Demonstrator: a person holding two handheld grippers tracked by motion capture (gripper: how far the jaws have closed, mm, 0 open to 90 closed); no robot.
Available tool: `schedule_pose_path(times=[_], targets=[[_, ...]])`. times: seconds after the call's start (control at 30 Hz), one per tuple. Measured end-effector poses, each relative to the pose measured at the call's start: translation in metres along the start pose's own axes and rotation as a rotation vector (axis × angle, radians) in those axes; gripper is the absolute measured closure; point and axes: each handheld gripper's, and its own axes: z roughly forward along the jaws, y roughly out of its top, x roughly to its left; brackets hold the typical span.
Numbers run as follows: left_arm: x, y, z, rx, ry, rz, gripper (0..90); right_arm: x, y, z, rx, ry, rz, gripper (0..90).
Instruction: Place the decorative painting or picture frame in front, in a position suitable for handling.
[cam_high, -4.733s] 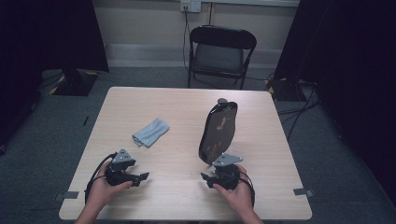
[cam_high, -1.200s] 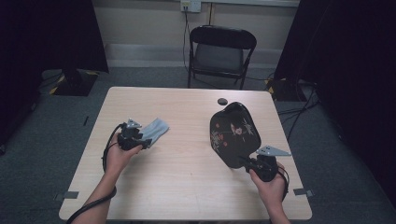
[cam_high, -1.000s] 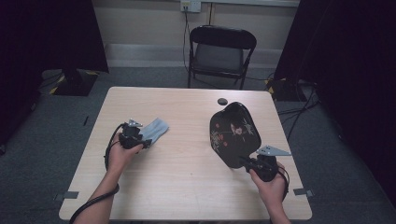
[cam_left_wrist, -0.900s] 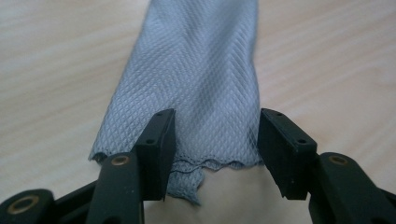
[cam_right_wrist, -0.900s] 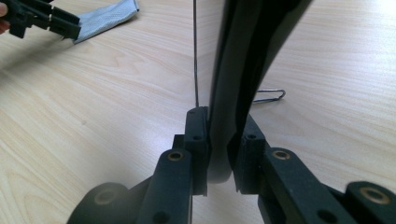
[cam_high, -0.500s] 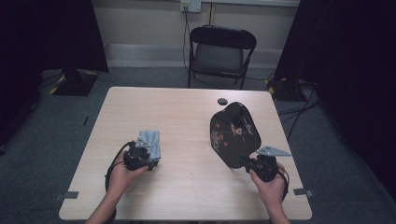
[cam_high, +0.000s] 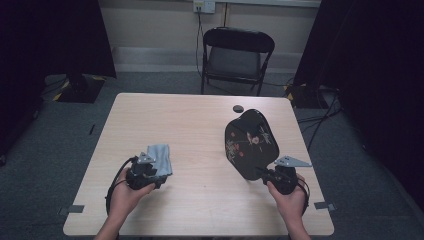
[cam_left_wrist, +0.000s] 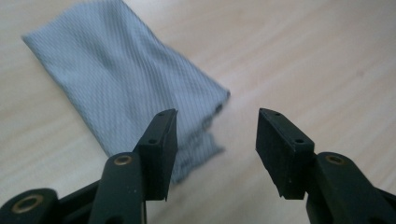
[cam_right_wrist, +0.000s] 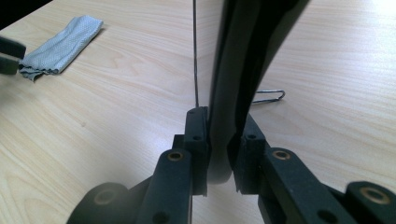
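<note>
A folded grey cloth (cam_high: 160, 157) lies flat on the wooden table (cam_high: 190, 120), near the left front. My left gripper (cam_high: 156, 175) hovers just at its near edge with its jaws open. In the left gripper view the cloth (cam_left_wrist: 126, 88) stretches away behind the left jaw, and the gap of the gripper (cam_left_wrist: 215, 140) holds only bare table. My right gripper (cam_high: 265, 175) is shut on the lower rim of a black lacquered plate with a floral pattern (cam_high: 250, 142), which stands tilted on edge. The right gripper view shows the gripper (cam_right_wrist: 223, 126) with both pads pressed on the plate's rim (cam_right_wrist: 247, 56).
A small black round object (cam_high: 238, 108) sits near the table's far edge. A thin wire piece (cam_right_wrist: 271, 96) lies on the table behind the plate. The cloth (cam_right_wrist: 60, 44) is at the far left of the right gripper view. A black folding chair (cam_high: 237, 55) stands beyond the table.
My left hand has come toward the near edge, and the cloth has shifted with it and now lies nearer and straighter. The right hand keeps the plate where it was.
</note>
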Motion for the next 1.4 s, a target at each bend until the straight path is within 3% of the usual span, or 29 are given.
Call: schedule_pose_path(times=[0.07, 0.23, 0.27, 0.4, 0.57, 0.63, 0.67, 0.7, 0.73, 0.87, 0.97, 1.07, 1.1, 1.27, 1.37, 1.4], targets=[[0.004, 0.007, 0.002, -0.028, 0.025, -0.022, 51.6, 0.001, 0.000, 0.000, -0.001, -0.001, 0.001, 78.5], [0.009, 0.016, 0.014, -0.011, 0.041, -0.032, 54.7, 0.000, 0.001, 0.000, -0.004, -0.001, -0.002, 78.5], [0.009, 0.014, 0.021, 0.027, 0.052, -0.022, 56.5, 0.000, 0.001, 0.000, -0.002, 0.002, -0.001, 78.5], [0.010, 0.007, 0.024, 0.057, 0.072, -0.013, 58.9, -0.001, 0.001, 0.000, -0.001, 0.004, -0.001, 78.5], [0.015, -0.008, 0.011, 0.085, 0.119, 0.007, 58.9, -0.001, 0.001, 0.000, -0.002, 0.004, -0.002, 78.5], [0.021, -0.014, 0.004, 0.083, 0.140, -0.009, 57.8, -0.001, 0.001, 0.000, -0.002, 0.003, -0.004, 78.4], [0.027, -0.017, -0.001, 0.067, 0.143, -0.035, 54.9, -0.001, 0.001, 0.000, 0.000, 0.003, -0.004, 78.4], [0.027, -0.017, -0.001, 0.067, 0.143, -0.035, 52.7, -0.001, 0.001, 0.000, 0.000, 0.003, -0.004, 78.4], [0.030, -0.015, -0.003, 0.025, 0.129, -0.042, 50.5, 0.000, 0.001, 0.000, 0.000, 0.001, -0.007, 78.4], [0.039, -0.006, 0.005, 0.005, 0.133, -0.037, 45.7, 0.000, 0.001, 0.000, 0.002, 0.001, -0.004, 78.4], [0.041, -0.005, 0.013, 0.016, 0.130, -0.049, 42.0, 0.000, 0.001, 0.000, 0.001, 0.002, 0.001, 78.3], [0.042, -0.008, 0.019, 0.020, 0.149, -0.034, 41.0, -0.001, 0.001, 0.000, -0.004, 0.002, 0.003, 78.1], [0.041, -0.008, 0.019, 0.024, 0.156, -0.007, 40.7, -0.001, 0.001, 0.000, -0.007, 0.000, 0.000, 77.9], [0.041, -0.008, 0.019, 0.037, 0.161, 0.005, 41.9, -0.001, 0.002, -0.006, -0.036, 0.003, 0.002, 71.1], [0.039, -0.006, 0.019, 0.047, 0.151, 0.009, 47.3, 0.000, 0.002, -0.009, -0.050, 0.001, -0.016, 68.7], [0.037, -0.004, 0.019, 0.062, 0.142, 0.029, 51.1, 0.000, 0.002, -0.010, -0.061, -0.002, -0.019, 67.8]])
